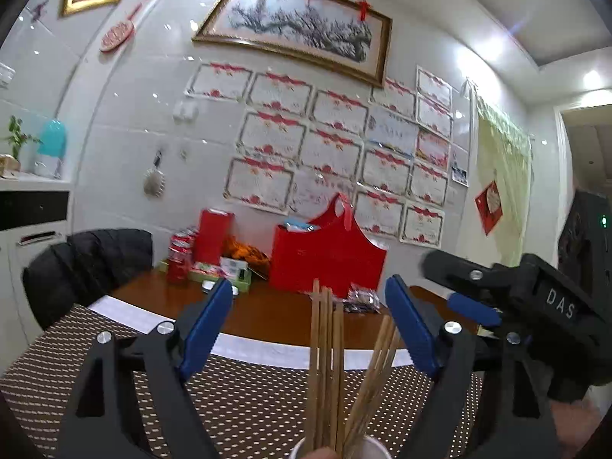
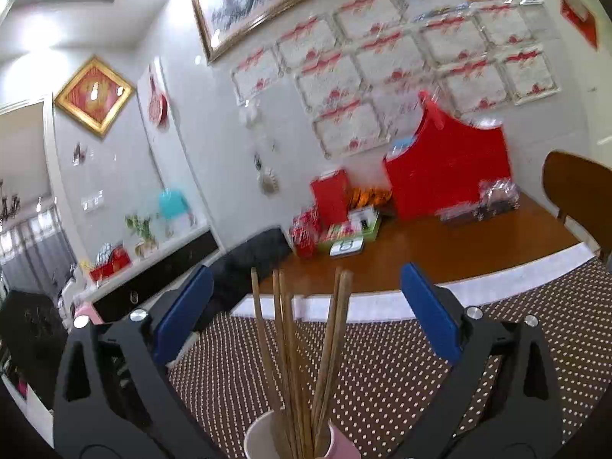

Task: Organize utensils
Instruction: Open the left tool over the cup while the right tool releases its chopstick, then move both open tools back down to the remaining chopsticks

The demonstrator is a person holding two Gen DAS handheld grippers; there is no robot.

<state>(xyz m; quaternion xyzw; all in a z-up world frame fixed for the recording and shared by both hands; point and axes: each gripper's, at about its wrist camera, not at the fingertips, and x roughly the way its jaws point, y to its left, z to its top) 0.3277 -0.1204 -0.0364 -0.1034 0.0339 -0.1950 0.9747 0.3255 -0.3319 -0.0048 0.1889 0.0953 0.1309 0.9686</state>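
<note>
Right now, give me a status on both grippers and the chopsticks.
Left gripper open, right gripper open. Chopsticks upright in the cup, ungripped. Nothing blocking on the dotted mat.

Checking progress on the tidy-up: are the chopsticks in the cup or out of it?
In. The chopsticks stand with their lower ends inside the cup, fanning upward; neither gripper holds them.
</note>
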